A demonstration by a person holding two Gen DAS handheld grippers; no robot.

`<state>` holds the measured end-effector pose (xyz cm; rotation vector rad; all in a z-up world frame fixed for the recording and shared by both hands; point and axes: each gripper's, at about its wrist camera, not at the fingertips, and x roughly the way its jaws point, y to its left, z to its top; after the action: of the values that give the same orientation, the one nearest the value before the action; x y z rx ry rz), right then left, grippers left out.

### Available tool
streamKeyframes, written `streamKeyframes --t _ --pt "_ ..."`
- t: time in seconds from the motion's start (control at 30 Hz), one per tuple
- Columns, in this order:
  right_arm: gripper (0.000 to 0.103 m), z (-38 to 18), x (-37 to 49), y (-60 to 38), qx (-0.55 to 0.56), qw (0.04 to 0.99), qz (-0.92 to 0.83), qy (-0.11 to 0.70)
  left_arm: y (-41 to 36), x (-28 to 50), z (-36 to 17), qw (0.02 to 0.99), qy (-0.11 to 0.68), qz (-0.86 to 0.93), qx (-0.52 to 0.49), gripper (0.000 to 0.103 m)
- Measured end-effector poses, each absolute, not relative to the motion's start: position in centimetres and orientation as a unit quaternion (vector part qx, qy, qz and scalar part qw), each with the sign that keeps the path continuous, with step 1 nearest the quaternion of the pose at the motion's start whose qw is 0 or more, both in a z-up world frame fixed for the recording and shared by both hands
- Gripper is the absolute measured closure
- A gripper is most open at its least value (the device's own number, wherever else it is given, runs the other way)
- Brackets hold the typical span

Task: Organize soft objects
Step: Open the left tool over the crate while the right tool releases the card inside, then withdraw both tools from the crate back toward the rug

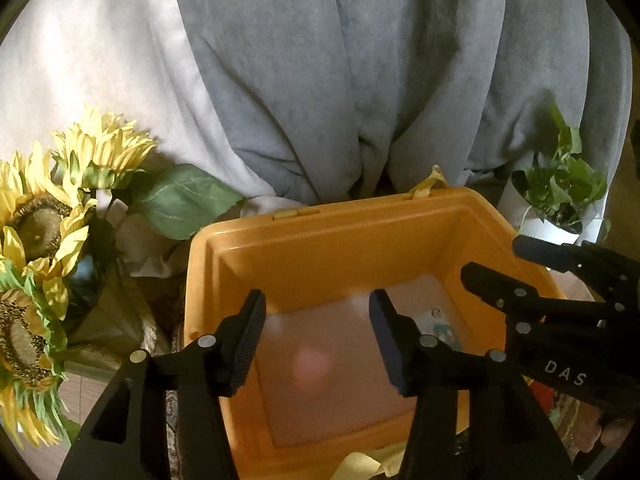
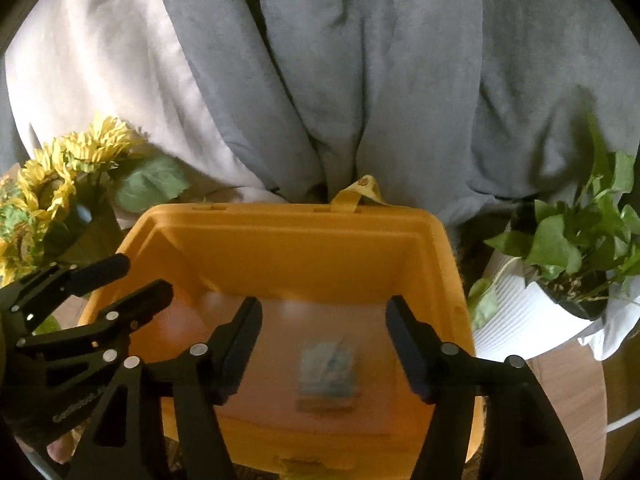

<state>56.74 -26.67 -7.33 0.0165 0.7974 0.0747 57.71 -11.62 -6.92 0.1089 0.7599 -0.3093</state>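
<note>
We hold the left gripper (image 1: 316, 328) and right gripper (image 2: 324, 336) with jaws apart, empty, above the yellow bin (image 1: 248, 248). The soft pad (image 1: 340, 392) lies directly below both; we should lower squarely and pinch one edge gently.

The open yellow plastic box (image 2: 440, 264) sits in the middle. The bunch of yellow cloth sunflowers (image 1: 44, 216) is to its left, and the leafy green plant in a white ribbed pot (image 2: 532, 312) is to its right. A grey draped blanket (image 1: 360, 60) lies behind all three.

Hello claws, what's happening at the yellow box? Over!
Left gripper and right gripper open, empty, over yellow bin. Pale soft item inside. Nothing blocking.
</note>
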Motion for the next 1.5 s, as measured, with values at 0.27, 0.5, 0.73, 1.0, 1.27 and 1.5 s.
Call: streamKeyframes --t 0.27,0.5,0.73,1.0,1.27,1.5 --pt "0.038 -6.1 55.2 -27.1 -0.002 0.932 0.008 0.364 -10.9 55.6 -5.5 0.923 0.352 -0.149 0.044 0.039" --pt "0.030 -3.9 52.1 -27.0 0.020 0.941 0.016 0.338 -10.2 51.4 -2.7 0.938 0.315 -0.141 0.038 0.022" --pt "0.029 -1.1 47.6 -27.0 0.026 0.953 0.030 0.299 -9.0 47.0 -0.3 0.951 0.281 -0.129 0.021 0.008" --pt "0.024 1.3 42.6 -26.9 0.020 0.965 0.025 0.260 -7.8 42.1 1.4 0.958 0.260 -0.121 0.018 0.003" --pt "0.024 1.5 37.8 -26.3 0.019 0.967 0.041 0.250 -6.9 37.5 1.3 0.960 0.256 -0.110 0.031 0.002" --pt "0.024 0.4 34.6 -25.7 0.021 0.964 0.053 0.261 -6.6 34.4 0.1 0.959 0.261 -0.102 0.048 0.002"
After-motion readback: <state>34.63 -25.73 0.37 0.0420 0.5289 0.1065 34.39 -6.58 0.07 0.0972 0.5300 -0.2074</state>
